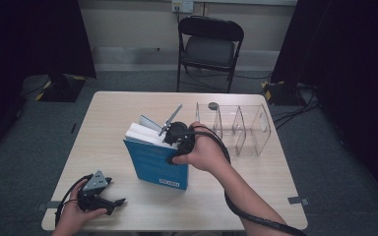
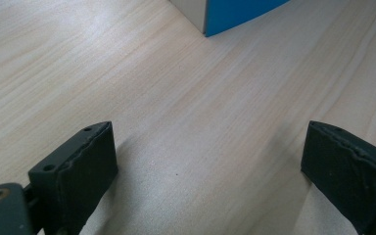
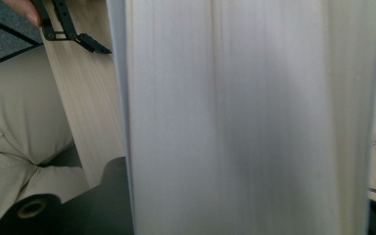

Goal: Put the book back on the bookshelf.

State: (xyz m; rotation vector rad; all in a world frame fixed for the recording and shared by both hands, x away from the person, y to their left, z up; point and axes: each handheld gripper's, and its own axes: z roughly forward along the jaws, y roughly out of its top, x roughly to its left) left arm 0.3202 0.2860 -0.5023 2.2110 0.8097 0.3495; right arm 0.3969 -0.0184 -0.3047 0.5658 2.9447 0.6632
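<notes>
My right hand-held gripper point(image 1: 173, 132) clamps the upright book point(image 1: 155, 164), rack point(image 1: 241, 129) at three o'clock; left hand-held gripper point(image 1: 109, 196) rests released at seven.

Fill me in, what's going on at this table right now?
A person's right hand-held gripper is clamped on the top edge of a blue book, holding it upright on the wooden table beside a clear divided organizer. The left hand-held gripper rests open near the table's front edge, holding nothing.
</notes>
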